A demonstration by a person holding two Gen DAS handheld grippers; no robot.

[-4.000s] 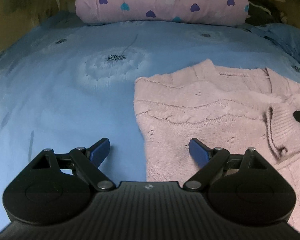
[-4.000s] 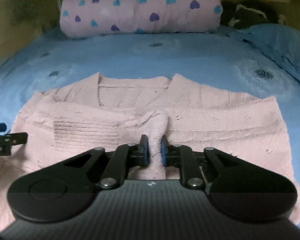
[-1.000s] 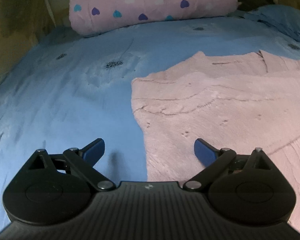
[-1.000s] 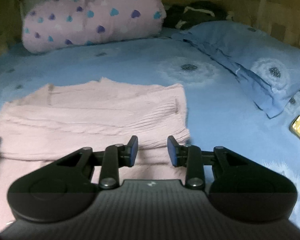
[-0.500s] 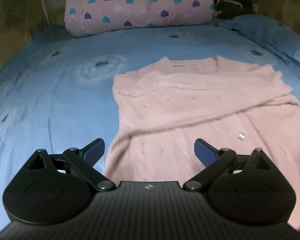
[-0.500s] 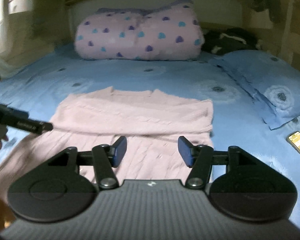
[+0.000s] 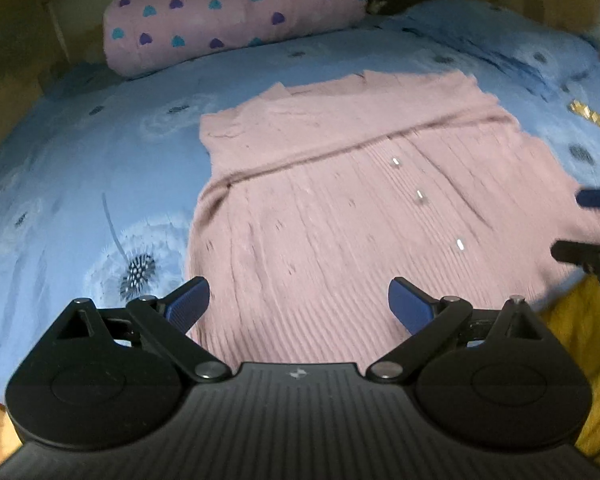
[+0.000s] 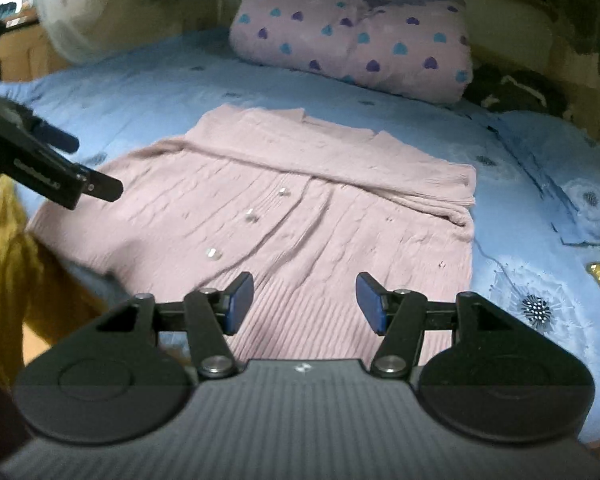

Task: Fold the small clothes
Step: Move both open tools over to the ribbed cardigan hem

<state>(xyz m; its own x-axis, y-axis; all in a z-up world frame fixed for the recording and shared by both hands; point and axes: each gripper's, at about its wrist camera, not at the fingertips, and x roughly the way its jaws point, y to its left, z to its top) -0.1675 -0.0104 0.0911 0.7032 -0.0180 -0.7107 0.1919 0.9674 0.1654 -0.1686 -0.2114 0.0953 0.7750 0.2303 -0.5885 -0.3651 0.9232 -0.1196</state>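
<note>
Left wrist view: pink knit cardigan point(image 7: 340, 208) lies flat on the blue bed point(image 7: 80, 168), buttons up, both sleeves folded across the chest as a band at 12 o'clock of the garment, hem toward the camera at the bed's near edge. Left gripper point(image 7: 299, 306) hangs above the hem, jaws spread wide, holding nothing; its left finger sits over the cardigan's left edge, the right finger over the knit. Right gripper's tips poke in at 3 o'clock, blurred. Heart-print pink bolster point(image 7: 236, 12) at 12 o'clock at the head of the bed, blue pillow point(image 7: 500, 32) at 1 o'clock, a gold-patterned flat item point(image 7: 596, 120) at 2 o'clock, can't tell what it is. Right wrist view: right gripper point(image 8: 305, 302) over the hem's right half, jaws open moderately, empty. Cardigan point(image 8: 300, 200) fills the centre, three shiny buttons down the placket. Left gripper's fingers point(image 8: 48, 168) show at 9 o'clock above the cardigan's left side. Yellow fabric point(image 8: 4, 264) at 8 o'clock below the bed edge.
</note>
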